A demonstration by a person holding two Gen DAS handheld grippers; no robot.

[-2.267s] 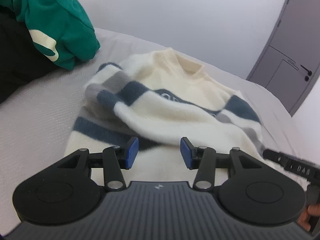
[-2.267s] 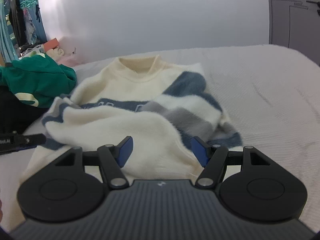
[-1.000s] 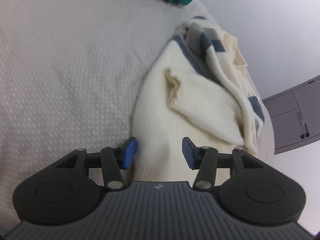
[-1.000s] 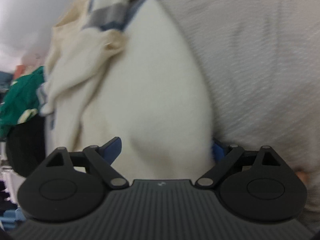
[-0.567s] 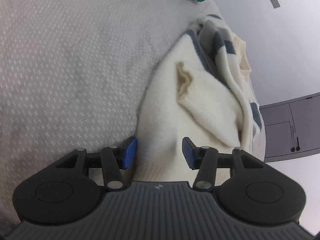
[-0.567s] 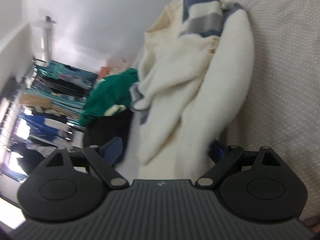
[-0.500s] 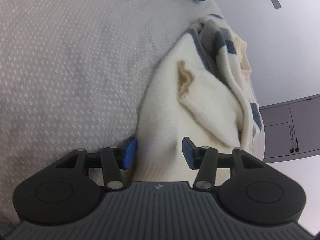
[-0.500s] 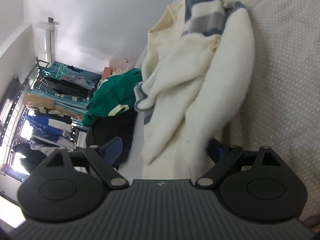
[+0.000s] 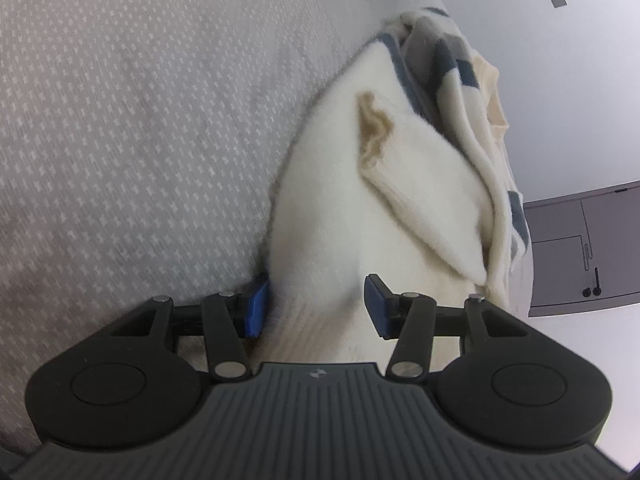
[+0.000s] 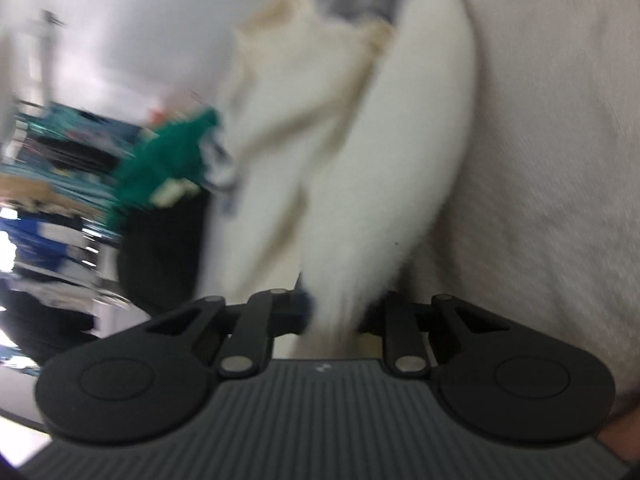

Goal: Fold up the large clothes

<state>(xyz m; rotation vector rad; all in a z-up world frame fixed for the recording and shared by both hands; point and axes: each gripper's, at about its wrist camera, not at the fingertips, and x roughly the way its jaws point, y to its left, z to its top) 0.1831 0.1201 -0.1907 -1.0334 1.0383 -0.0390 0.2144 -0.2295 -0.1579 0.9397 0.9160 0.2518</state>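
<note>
Sweater (image 9: pixel 360 208), cream with blue-grey stripes, lies bunched on the grey bedspread (image 9: pixel 140 120). Left gripper (image 9: pixel 316 308) has its blue pads wide apart, straddling the hem. Right gripper (image 10: pixel 334 316), blurry view, is pinched tight on the sweater's edge. Green garment (image 10: pixel 168 156) sits beyond.

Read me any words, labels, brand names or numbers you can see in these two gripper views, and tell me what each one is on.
No readable text in either view.
Left gripper: a small pale emblem on its body, a mark rather than letters.
Right gripper: the same small emblem, blurred.
Sweater: no lettering shows.
Door: no sign or number.
</note>
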